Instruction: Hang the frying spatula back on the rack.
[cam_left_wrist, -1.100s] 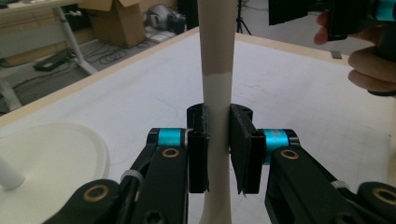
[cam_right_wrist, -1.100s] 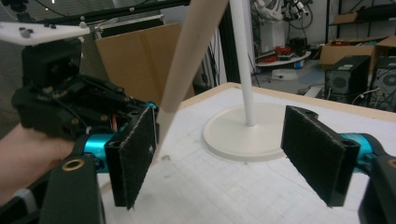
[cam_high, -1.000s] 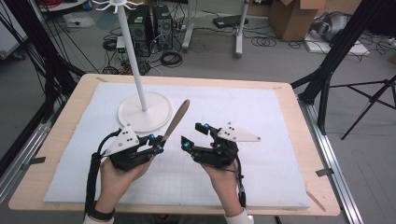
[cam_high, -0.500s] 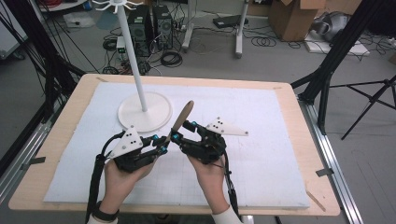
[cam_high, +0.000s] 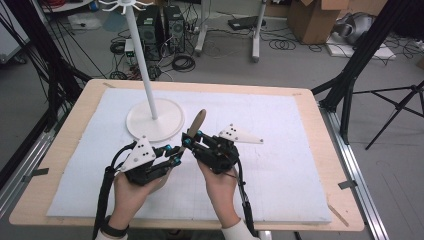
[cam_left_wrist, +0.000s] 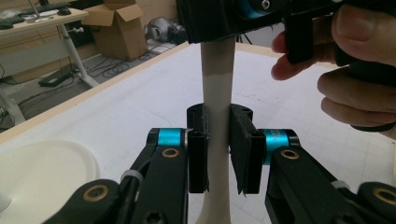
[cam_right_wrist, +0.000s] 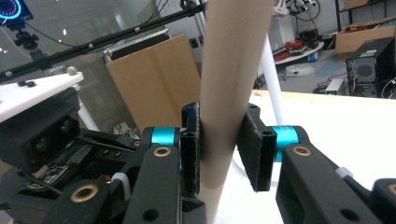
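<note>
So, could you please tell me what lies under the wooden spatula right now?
The wooden spatula is held up off the white mat between the left tongs and the right tongs. The mat directly beneath is hidden by both.

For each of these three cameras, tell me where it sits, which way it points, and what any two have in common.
High view: above the person's side, facing forward and down on the table; both forearms show.
Left gripper view: rides the left hand-held gripper, looking along its jaws shut on the wooden spatula; the other hand's fingers show.
Right gripper view: rides the right hand-held gripper, jaws closing on the spatula.
Shared: the spatula and white stand base.
</note>
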